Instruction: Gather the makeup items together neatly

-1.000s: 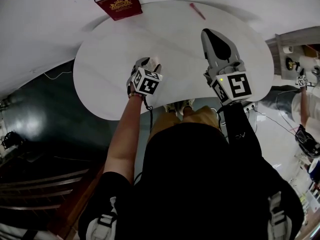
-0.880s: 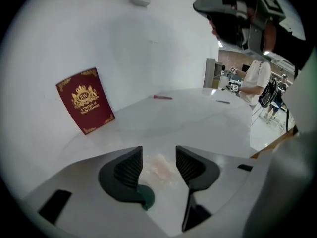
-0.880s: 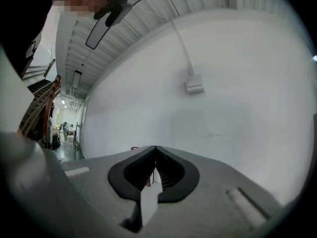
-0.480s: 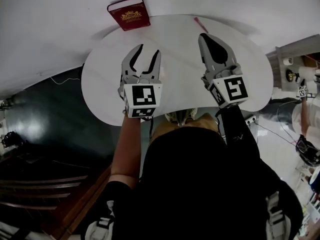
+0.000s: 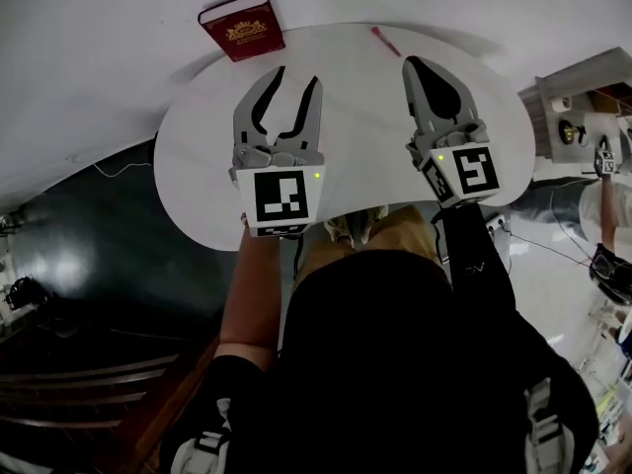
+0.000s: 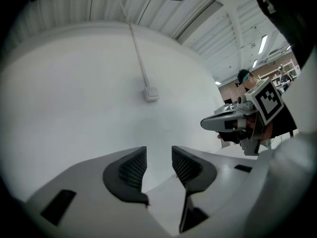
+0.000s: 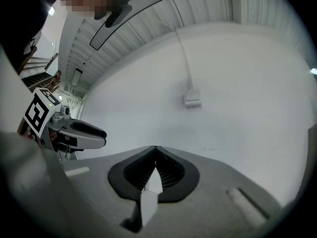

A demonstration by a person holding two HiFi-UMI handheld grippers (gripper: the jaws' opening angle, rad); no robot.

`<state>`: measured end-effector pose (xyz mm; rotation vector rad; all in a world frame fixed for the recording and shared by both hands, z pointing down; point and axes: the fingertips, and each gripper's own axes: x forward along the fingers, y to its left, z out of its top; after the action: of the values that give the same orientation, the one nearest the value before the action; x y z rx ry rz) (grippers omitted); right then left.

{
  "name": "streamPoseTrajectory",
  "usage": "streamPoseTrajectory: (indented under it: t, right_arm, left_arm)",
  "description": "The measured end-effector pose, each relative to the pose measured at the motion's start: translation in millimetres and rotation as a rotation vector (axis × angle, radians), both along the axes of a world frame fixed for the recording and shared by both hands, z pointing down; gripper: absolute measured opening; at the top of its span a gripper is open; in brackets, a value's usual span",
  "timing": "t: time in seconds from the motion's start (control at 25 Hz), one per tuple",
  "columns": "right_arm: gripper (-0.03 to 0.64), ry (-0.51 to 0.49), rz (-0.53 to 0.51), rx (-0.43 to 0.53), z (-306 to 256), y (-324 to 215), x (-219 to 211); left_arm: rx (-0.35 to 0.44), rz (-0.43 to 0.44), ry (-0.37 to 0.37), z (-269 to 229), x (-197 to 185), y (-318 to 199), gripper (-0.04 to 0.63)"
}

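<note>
Upper centre of the head view: the pink stick (image 5: 387, 41), the one clear makeup item, lay flat at the far rim of the white table (image 5: 197, 156). Its long axis ran diagonally, upper left to lower right of the frame. It was too small to tell which end was the tip.

A red case (image 5: 242, 26) with a gold crest sat at the same far rim, upper left of the frame. It was slightly askew and well apart from the stick.

The left gripper (image 5: 298, 75) was held left of centre, pointing toward the top of the frame, roughly at the gap between case and stick. Its jaws stood apart and had just been closing a bit, with nothing between them. The left gripper view showed only the white wall (image 6: 74, 83) through the gap, with a wall box (image 6: 151, 94) and its cable above.

The right gripper (image 5: 415, 64) was right of centre, also pointing toward the top of the frame. Its jaws were together tip to tip and gripped nothing; in the right gripper view the ribbed pads (image 7: 171, 172) met at the front. In the picture its tip sat just beside the stick's lower right end, but its height over the table couldn't be told.

The grippers were side by side and apart, each visible at the edge of the other's view. Bottom of the head view: the person's black top (image 5: 395, 363) and tan trousers (image 5: 395, 240).
</note>
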<state>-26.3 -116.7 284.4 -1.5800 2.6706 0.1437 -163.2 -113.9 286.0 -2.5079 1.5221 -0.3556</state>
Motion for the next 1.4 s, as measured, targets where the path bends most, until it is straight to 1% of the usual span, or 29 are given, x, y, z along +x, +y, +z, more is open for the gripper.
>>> streamPoseTrajectory:
  t: [0.16, 0.28, 0.32, 0.4, 0.44, 0.52, 0.64, 0.68, 0.76, 0.84, 0.96, 1.04, 1.12, 1.2, 1.4]
  right_arm:
    - [0.005, -0.007, 0.037, -0.023, 10, -1, 27]
    - [0.005, -0.010, 0.037, -0.037, 15, -12, 43]
    - [0.005, -0.018, 0.034, -0.037, 15, -16, 48]
    - [0.005, -0.034, 0.033, -0.041, 15, -24, 62]
    - [0.005, -0.037, 0.035, -0.048, 18, -28, 70]
    - [0.005, -0.041, 0.038, -0.068, 25, -35, 85]
    - [0.005, -0.059, 0.045, -0.089, 35, -43, 112]
    - [0.005, -0.062, 0.051, -0.100, 40, -45, 123]
    - [0.005, -0.068, 0.067, -0.125, 53, -47, 146]
    - [0.005, -0.078, 0.091, -0.145, 64, -49, 172]
    - [0.005, -0.095, 0.134, -0.155, 72, -58, 209]
    - [0.005, -0.093, 0.142, -0.173, 79, -62, 224]
    - [0.005, -0.090, 0.134, -0.203, 88, -62, 231]
    - [0.005, -0.096, 0.132, -0.229, 99, -59, 237]
    - [0.005, -0.090, 0.142, -0.264, 113, -54, 246]
  left_arm:
    - [-0.008, 0.050, 0.005, 3, 31, -7, 0.156]
    - [0.010, 0.085, -0.029, 4, 55, -19, 0.156]
    - [0.000, 0.092, -0.038, 6, 64, -23, 0.156]
    - [-0.061, 0.121, -0.050, 18, 85, -29, 0.156]
    - [-0.096, 0.152, -0.075, 27, 96, -32, 0.155]
    - [-0.149, 0.221, -0.158, 46, 119, -43, 0.150]
    - [-0.180, 0.355, -0.270, 69, 159, -73, 0.150]
    - [-0.183, 0.400, -0.317, 78, 173, -87, 0.150]
    - [-0.198, 0.486, -0.453, 107, 197, -113, 0.150]
    - [-0.223, 0.576, -0.635, 146, 215, -135, 0.150]
    - [-0.261, 0.691, -0.932, 210, 225, -165, 0.150]
    - [-0.292, 0.740, -1.078, 248, 224, -185, 0.150]
    - [-0.310, 0.781, -1.185, 278, 225, -200, 0.150]
    - [-0.314, 0.834, -1.270, 300, 231, -210, 0.150]
    - [-0.342, 0.977, -1.486, 336, 237, -233, 0.149]
